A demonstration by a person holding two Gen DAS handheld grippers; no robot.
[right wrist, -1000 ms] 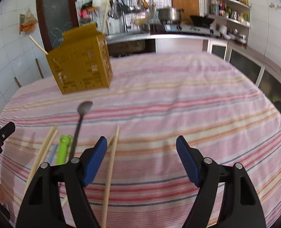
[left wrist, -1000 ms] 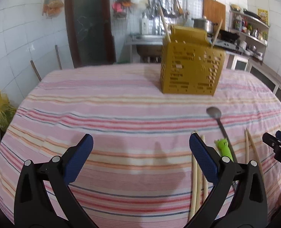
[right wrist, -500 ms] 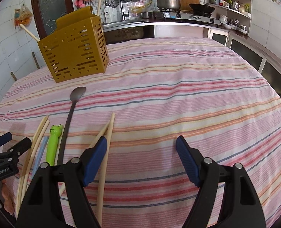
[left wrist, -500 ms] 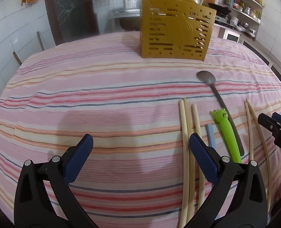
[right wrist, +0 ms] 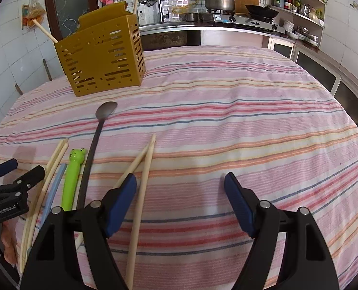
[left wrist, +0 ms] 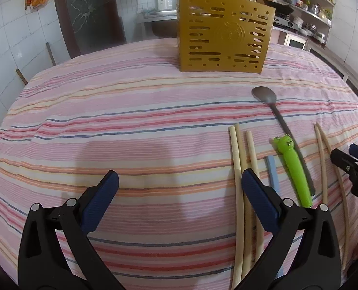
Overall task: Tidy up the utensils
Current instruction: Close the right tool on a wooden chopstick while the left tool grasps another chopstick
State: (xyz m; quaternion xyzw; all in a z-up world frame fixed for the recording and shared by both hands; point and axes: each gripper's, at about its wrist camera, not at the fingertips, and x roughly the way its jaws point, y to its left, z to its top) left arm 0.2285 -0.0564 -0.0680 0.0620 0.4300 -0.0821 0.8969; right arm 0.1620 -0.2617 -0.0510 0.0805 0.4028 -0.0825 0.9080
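Note:
A yellow slotted utensil holder (left wrist: 223, 31) stands at the far side of the striped tablecloth, with two sticks in it; it also shows in the right wrist view (right wrist: 101, 53). On the cloth lie three wooden chopsticks (left wrist: 239, 169), a light blue stick (left wrist: 272, 171), a green frog-headed utensil (left wrist: 294, 169), a dark metal spoon (left wrist: 275, 111) and a second chopstick pair (left wrist: 324, 159). My left gripper (left wrist: 179, 191) is open and empty, left of the three chopsticks. My right gripper (right wrist: 180, 193) is open and empty; the chopstick pair (right wrist: 142, 169) runs under its left finger.
The table's striped cloth (right wrist: 227, 111) ends at the right near dark cabinets (right wrist: 324, 72). A counter with a stove and pot (right wrist: 219, 1) stands behind. A tiled wall and dark door (left wrist: 87, 14) lie to the far left.
Both grippers have moved forward and lower over the table. The holder and the utensils now appear closer and larger. Both stay open.

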